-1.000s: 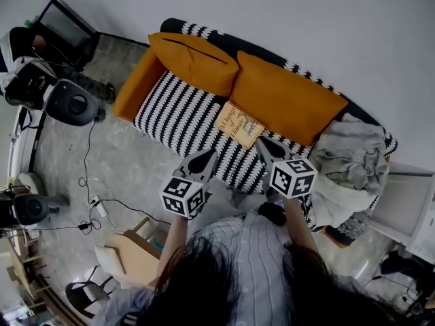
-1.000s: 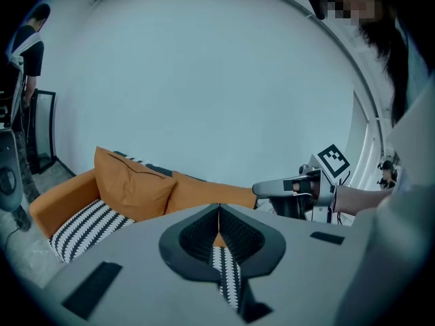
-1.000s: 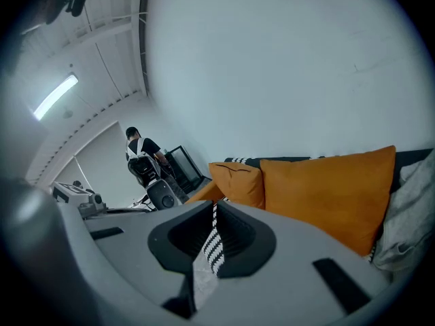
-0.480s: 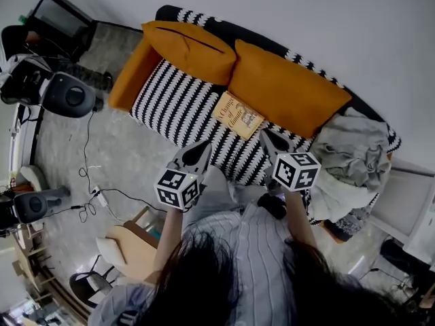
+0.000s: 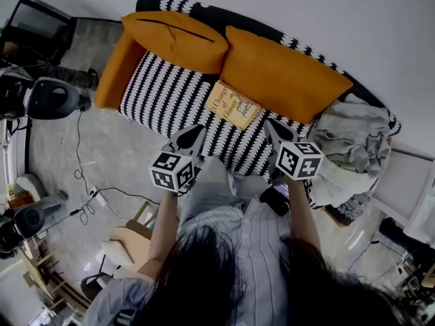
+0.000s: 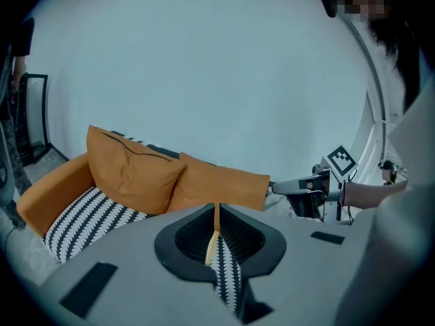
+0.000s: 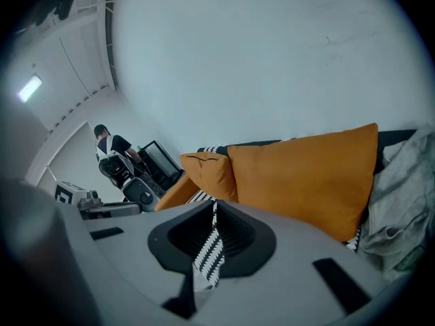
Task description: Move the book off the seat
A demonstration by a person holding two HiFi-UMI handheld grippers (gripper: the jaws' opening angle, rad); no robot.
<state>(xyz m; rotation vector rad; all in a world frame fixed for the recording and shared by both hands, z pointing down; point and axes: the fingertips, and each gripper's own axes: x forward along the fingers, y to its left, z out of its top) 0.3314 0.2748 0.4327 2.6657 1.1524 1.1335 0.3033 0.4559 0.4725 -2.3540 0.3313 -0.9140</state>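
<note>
Since a second ago: both grippers have dropped lower and in toward the sofa [image 5: 170, 97]. The head view has swung with them, so the sofa now sits higher and further left in the picture. The book has not shifted on the seat.

Count:
- One book [image 5: 232, 104], lying flat on the black-and-white striped seat, towards its far edge and just below where the back cushions meet. It is beyond both gripper tips and touched by neither.
- Two orange back cushions, left [image 5: 175, 41] and right [image 5: 282, 77].
- One orange armrest [image 5: 112, 73], at the sofa's left end.
- One heap of grey cloth [image 5: 350, 145], at the sofa's right end.
- Two grippers. The left gripper [image 5: 196, 130] has its jaws closed with nothing between them. The right gripper [image 5: 272, 125] is the same, closed and empty.

Hard to make out:
- The print on the book cover is too small to read with certainty.
- The cloth heap covers the right end of the seat.
- The person's hair [image 5: 224, 277] blocks the near floor.
- In each gripper view only a sliver of striped seat shows through the slit between the jaws, and the book cannot be picked out there.
</note>
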